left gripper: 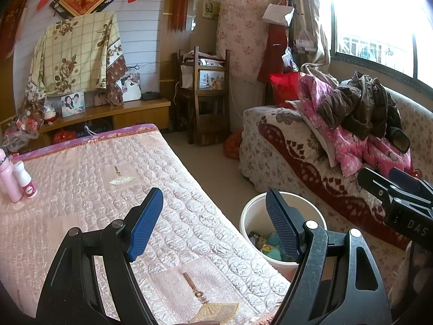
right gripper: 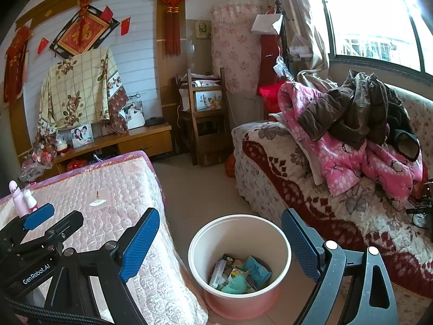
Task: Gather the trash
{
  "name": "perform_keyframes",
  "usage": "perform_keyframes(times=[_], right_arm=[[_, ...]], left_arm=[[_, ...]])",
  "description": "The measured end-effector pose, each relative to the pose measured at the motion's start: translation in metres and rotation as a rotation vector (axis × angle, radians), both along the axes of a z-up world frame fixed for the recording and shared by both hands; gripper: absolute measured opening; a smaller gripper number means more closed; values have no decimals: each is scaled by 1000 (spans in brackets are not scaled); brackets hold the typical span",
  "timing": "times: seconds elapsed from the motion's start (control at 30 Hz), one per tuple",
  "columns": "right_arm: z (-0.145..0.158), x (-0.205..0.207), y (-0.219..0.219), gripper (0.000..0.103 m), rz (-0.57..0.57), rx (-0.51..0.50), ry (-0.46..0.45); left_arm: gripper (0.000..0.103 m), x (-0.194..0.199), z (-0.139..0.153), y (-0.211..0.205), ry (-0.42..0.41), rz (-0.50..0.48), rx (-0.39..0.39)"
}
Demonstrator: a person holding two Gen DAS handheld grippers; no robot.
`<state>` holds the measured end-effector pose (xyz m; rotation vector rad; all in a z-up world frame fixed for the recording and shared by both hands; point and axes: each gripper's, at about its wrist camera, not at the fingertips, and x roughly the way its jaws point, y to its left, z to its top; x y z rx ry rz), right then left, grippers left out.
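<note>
- Left wrist view: the left gripper (left gripper: 213, 224) has its jaws spread wide and holds nothing; its blue pads (left gripper: 144, 223) hang above the near right edge of the table.
- The bin (left gripper: 250, 218) stands on the floor just right of the table, between table and sofa. The right finger of the gripper hides a part of its inside, so the trash (left gripper: 270, 245) in it is seen only as some coloured pieces, hard to tell apart.
- The right gripper is cut off at the right edge of this view; only its black body shows.
- The table is covered with a pink quilted cloth (left gripper: 94, 189); two pink bottles (left gripper: 16, 178) stand at its far left.
- Right wrist view: the right gripper (right gripper: 220, 239) is also wide open and empty, above the bin (right gripper: 281, 246).
- Here the trash (right gripper: 243, 275) is clear to see: packets and wrappers lie on the bottom of the bin.
- A strip of bare floor (right gripper: 197, 189) runs from the bin to the far wall, between table and sofa (right gripper: 270, 162).
- A pile of clothes (right gripper: 357, 124) lies on the sofa under the bright window (right gripper: 379, 13).
- A wooden chair (right gripper: 205, 124) and a low cabinet (right gripper: 135, 140) stand at the far wall.
</note>
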<state>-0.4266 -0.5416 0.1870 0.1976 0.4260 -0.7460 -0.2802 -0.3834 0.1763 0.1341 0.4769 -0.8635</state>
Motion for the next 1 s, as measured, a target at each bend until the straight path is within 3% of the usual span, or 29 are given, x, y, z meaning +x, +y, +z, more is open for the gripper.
perform_keyframes(times=[1.0], right_arm=[[-7,-1,-10,90,-2,23,20]], left_arm=[[78,6,-11,4,4,-6,13]])
